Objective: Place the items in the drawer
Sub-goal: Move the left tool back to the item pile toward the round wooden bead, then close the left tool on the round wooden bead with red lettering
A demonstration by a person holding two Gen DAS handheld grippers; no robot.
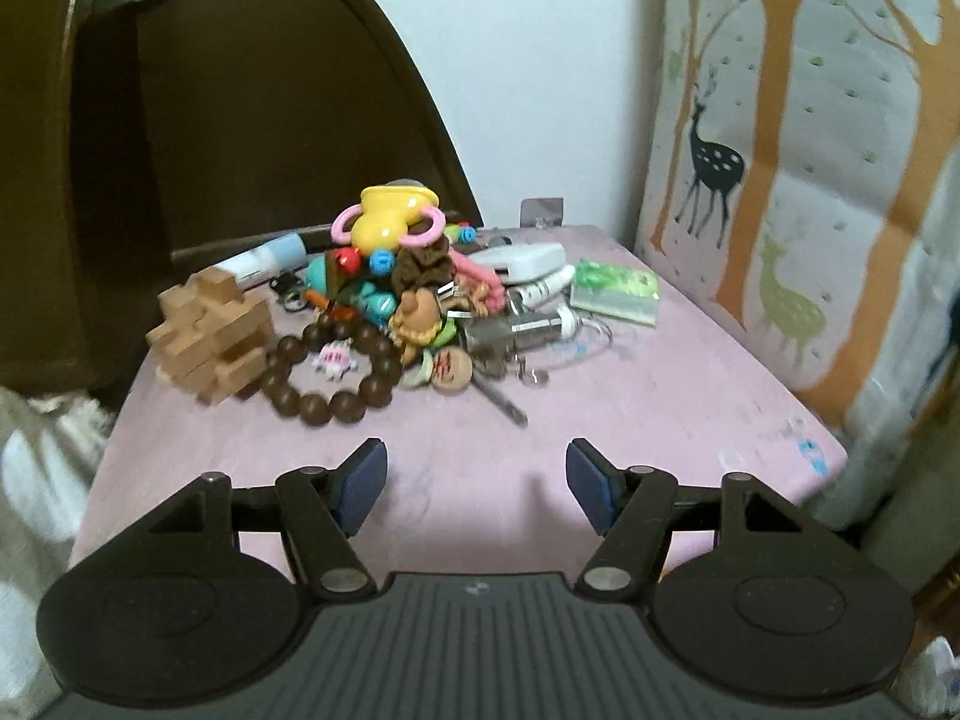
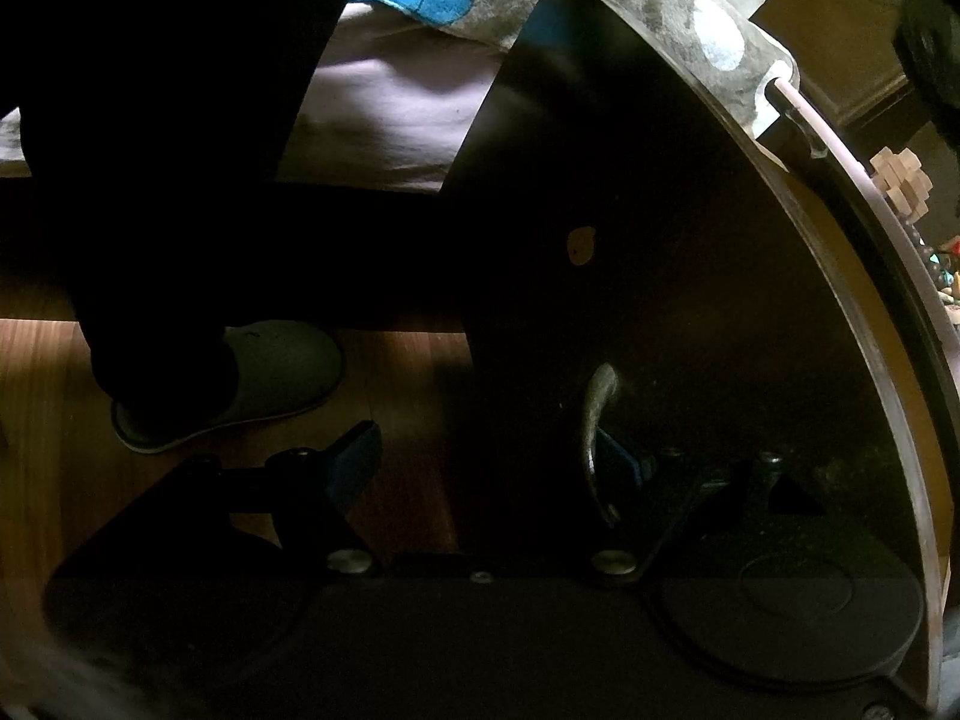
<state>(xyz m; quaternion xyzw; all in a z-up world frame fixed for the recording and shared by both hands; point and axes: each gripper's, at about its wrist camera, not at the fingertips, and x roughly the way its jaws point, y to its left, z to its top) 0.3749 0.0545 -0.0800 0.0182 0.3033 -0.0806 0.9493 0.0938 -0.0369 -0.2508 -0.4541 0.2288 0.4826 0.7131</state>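
The left claw (image 1: 477,483) hangs over the near edge of a pink surface (image 1: 660,420), its blue ribbed pads (image 1: 360,483) wide apart with nothing between them. Well beyond the fingertips lies a heap of small things. At the left stands a wooden block puzzle (image 1: 210,336) of pale interlocking bars with notched corners. Touching its foot is a bracelet of large round beads (image 1: 327,369), dark brown and glossy, looped around a tiny pink-and-white charm (image 1: 336,357). A glossy yellow plastic rattle (image 1: 387,222) with pink rings tops the heap, above a brown fuzzy hair tie (image 1: 423,264). To the right lie a shiny metal cylinder (image 1: 528,327) on a key ring, a flat white plastic case (image 1: 522,258) and a crinkled clear packet with green print (image 1: 612,291). Behind the surface rises a dark curved headboard (image 1: 270,120); at the right leans a padded panel printed with orange trees and deer (image 1: 810,150). In the right wrist view, dim and hard to read, the right claw (image 2: 486,468) is spread at a dark smooth drawer front (image 2: 660,300); one blue pad (image 2: 354,462) sits off to the left over the wooden floor (image 2: 48,396), the other seems to sit right by the curved metal handle (image 2: 597,414), though contact cannot be told. A grey slipper (image 2: 264,378) rests on the floor.
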